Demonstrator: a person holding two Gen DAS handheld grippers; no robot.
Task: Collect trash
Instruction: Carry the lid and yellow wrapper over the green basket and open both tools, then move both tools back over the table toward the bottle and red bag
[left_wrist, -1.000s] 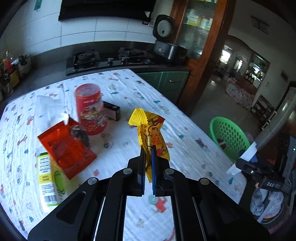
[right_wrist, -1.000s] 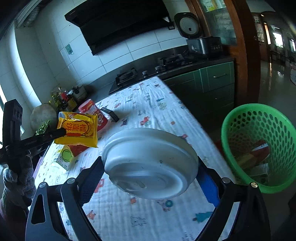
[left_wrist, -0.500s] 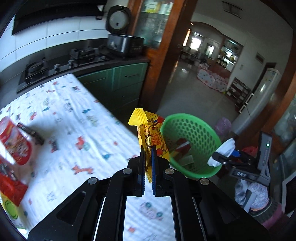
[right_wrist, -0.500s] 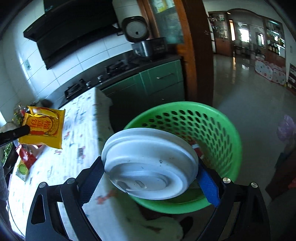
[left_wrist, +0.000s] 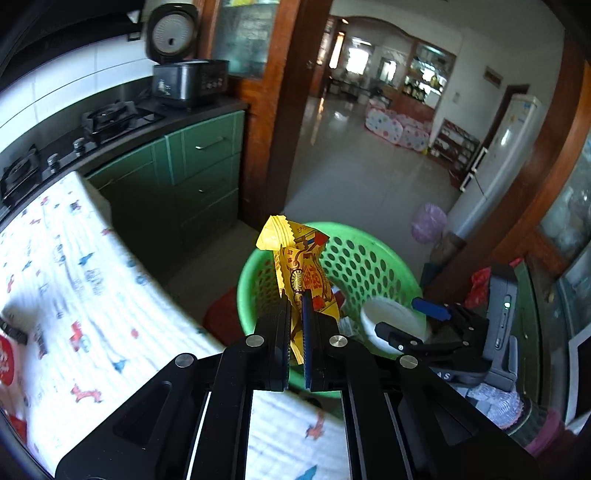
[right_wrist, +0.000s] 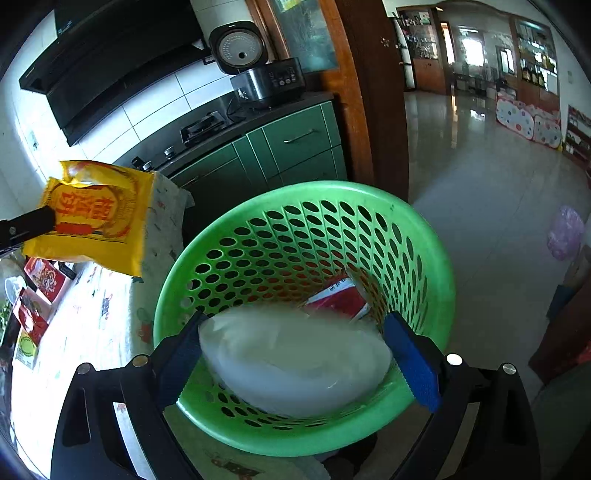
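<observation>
A kitchen opens onto a tiled hall; a surface (left_wrist: 74, 295) under a white printed cloth stands before green cabinets (left_wrist: 199, 173), and a green perforated basket (right_wrist: 424, 240) sits on the floor just off the surface's end.

The left tongs (left_wrist: 295, 306) are clamped on a yellow snack wrapper (left_wrist: 295, 258), held upright above the near rim of the basket. The right tongs (right_wrist: 295, 350) stand wide over the basket's mouth with a white bowl lid (right_wrist: 295, 362) between the blue pads. The lid is blurred, and whether the pads press on it or it is dropping free cannot be told. A red packet (right_wrist: 340, 295) already lies inside the basket.

To finish well, each piece should be let go only while fully over the basket's opening, low enough that a light wrapper cannot drift past the rim. The wrapper wants carrying a little farther in toward the basket's middle.

More packets (right_wrist: 40, 280) lie on the surface, well away from the basket.
</observation>
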